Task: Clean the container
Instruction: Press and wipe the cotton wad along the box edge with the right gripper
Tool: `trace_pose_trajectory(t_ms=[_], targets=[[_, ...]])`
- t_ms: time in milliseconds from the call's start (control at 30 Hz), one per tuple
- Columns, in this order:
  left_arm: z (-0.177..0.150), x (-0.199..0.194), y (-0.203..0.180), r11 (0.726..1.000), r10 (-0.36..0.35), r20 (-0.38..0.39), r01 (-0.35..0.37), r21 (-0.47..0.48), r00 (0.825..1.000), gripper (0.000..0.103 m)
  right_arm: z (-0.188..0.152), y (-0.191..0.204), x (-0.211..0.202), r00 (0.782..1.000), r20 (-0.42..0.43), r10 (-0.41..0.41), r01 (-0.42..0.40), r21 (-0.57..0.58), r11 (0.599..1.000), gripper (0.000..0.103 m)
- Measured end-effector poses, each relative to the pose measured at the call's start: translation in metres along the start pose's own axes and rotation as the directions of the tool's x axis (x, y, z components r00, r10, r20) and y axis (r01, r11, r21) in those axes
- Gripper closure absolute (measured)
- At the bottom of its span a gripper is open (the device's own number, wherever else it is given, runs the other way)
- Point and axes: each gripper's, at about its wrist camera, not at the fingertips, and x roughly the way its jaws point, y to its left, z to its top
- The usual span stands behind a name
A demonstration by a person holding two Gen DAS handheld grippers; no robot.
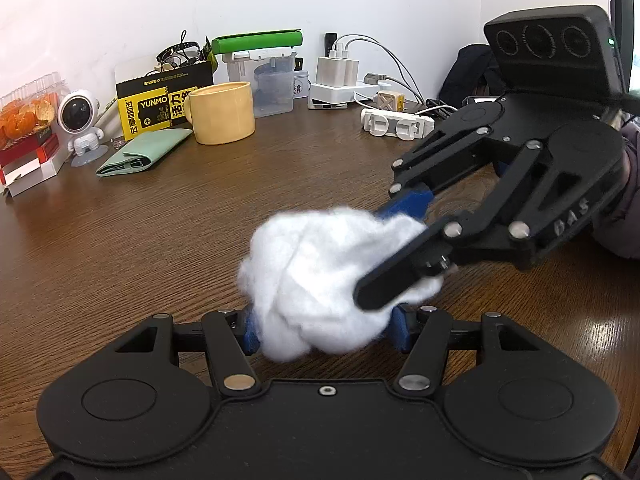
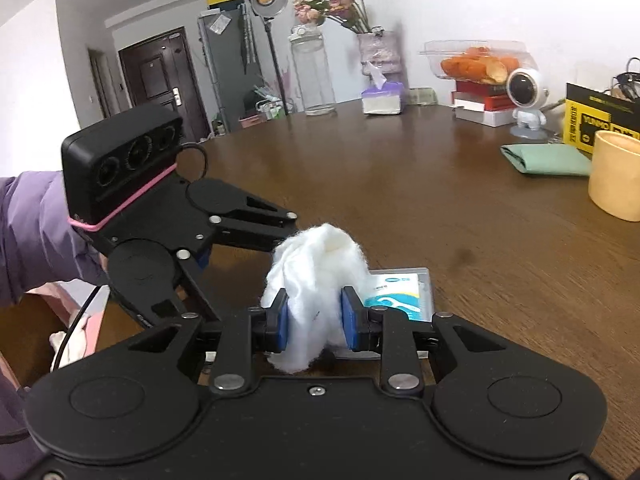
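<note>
Both grippers are pinching the same white cotton wad (image 2: pixel 316 280) — right gripper (image 2: pixel 314 318) squeezing it between its blue pads, left gripper (image 1: pixel 326 330) closed on something beneath it. A flat clear container (image 2: pixel 404 292) sits under the wad on the wooden table (image 2: pixel 440 200) — whether the left one holds it, can't tell.

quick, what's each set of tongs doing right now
left tongs: closed on the cotton wad
right tongs: closed on the same cotton wad

Dark wooden worktop (image 2: pixel 460 208): yellow mug (image 1: pixel 222 112), folded green cloth (image 1: pixel 146 152) near far edge; flat clear box (image 2: pixel 404 292) near front.
</note>
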Motion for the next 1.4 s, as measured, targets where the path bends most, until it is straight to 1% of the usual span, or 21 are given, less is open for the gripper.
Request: trace_pose_trajectory(t_ms=[100,133,200,300,333,433,567,600,633,700,733,800,867,900,967,1033,1067,1133,1200,1300,1400], targets=[[0.000,0.000,0.000,1.000,0.000,0.000,0.000,0.000,1.000,0.045,0.000,-0.003,-0.001,1.000,0.004,-0.025,0.025,0.009,1.000,0.074],[0.000,0.000,0.000,1.000,0.000,0.000,0.000,0.000,1.000,0.045,0.000,-0.005,-0.002,1.000,0.004,-0.009,0.009,0.019,1.000,0.074],[0.000,0.000,0.000,1.000,-0.001,0.000,0.001,0.002,1.000,0.045,0.000,0.002,0.001,0.999,-0.004,0.043,-0.043,-0.006,0.999,0.074],[0.000,0.000,0.000,1.000,-0.002,0.000,0.002,0.003,1.000,0.045,-0.001,0.008,0.003,0.999,-0.010,0.043,-0.043,-0.033,0.999,0.074],[0.000,0.000,0.000,1.000,-0.002,0.000,0.002,0.002,1.000,0.045,-0.001,0.009,0.003,0.999,-0.011,0.040,-0.040,-0.039,0.998,0.075],[0.000,0.000,0.000,1.000,-0.003,0.000,0.003,0.002,1.000,0.045,-0.001,-0.003,-0.003,0.999,0.008,-0.038,0.037,0.006,0.999,0.074],[0.000,-0.001,-0.001,1.000,0.006,-0.004,-0.006,0.005,1.000,0.045,-0.001,0.005,-0.001,0.999,0.000,0.048,-0.048,-0.023,0.999,0.074],[0.000,-0.001,-0.001,1.000,0.009,-0.005,-0.009,0.006,1.000,0.045,-0.002,0.009,0.001,0.998,-0.005,0.058,-0.058,-0.042,0.997,0.075],[0.000,-0.001,-0.002,1.000,0.013,-0.007,-0.012,0.007,1.000,0.045,-0.003,0.012,0.002,0.998,-0.009,0.066,-0.066,-0.057,0.996,0.074],[0.000,-0.002,-0.003,1.000,0.019,-0.009,-0.019,0.009,1.000,0.045,-0.004,0.008,0.002,0.998,-0.010,0.059,-0.059,-0.037,0.998,0.076],[0.000,-0.002,-0.003,1.000,0.022,-0.011,-0.022,0.010,1.000,0.044,-0.003,0.005,0.001,0.999,-0.006,0.046,-0.046,-0.029,0.999,0.076],[0.000,-0.003,-0.004,1.000,0.029,-0.013,-0.029,0.013,0.999,0.038,-0.003,0.001,0.001,1.000,0.001,0.021,-0.021,-0.013,1.000,0.076],[0.000,-0.003,-0.004,0.999,0.035,-0.016,-0.035,0.015,0.999,0.036,-0.003,0.002,0.001,1.000,0.003,0.020,-0.020,-0.013,1.000,0.076],[0.000,-0.003,-0.005,0.999,0.038,-0.017,-0.038,0.016,0.999,0.033,-0.003,0.003,0.001,1.000,0.003,0.018,-0.018,-0.016,1.000,0.076],[-0.004,-0.008,-0.006,0.999,0.034,-0.020,-0.034,0.005,0.999,0.032,-0.003,0.003,0.001,1.000,0.004,0.018,-0.018,-0.017,1.000,0.076],[-0.006,-0.011,-0.007,1.000,0.028,-0.019,-0.028,-0.001,0.999,0.033,-0.003,0.004,0.001,1.000,0.003,0.013,-0.013,-0.022,1.000,0.076],[-0.007,-0.011,-0.007,1.000,0.025,-0.016,-0.025,0.001,1.000,0.038,-0.003,0.005,0.001,1.000,0.003,0.009,-0.009,-0.026,1.000,0.076],[-0.006,-0.011,-0.007,1.000,0.019,-0.012,-0.019,-0.004,1.000,0.040,-0.002,0.006,0.001,1.000,0.002,0.004,-0.003,-0.033,0.999,0.076],[-0.005,-0.010,-0.004,1.000,0.016,-0.014,-0.016,-0.021,1.000,0.045,-0.002,0.005,0.000,1.000,0.002,0.006,-0.005,-0.030,1.000,0.076],[-0.004,-0.009,-0.003,0.999,0.022,-0.013,-0.023,-0.029,1.000,0.047,-0.001,0.005,-0.001,1.000,0.002,0.003,-0.003,-0.030,1.000,0.076],[-0.004,-0.009,-0.005,0.999,0.043,-0.012,-0.044,-0.028,0.999,0.047,0.000,0.003,-0.004,1.000,0.016,-0.003,0.004,-0.021,1.000,0.075]])
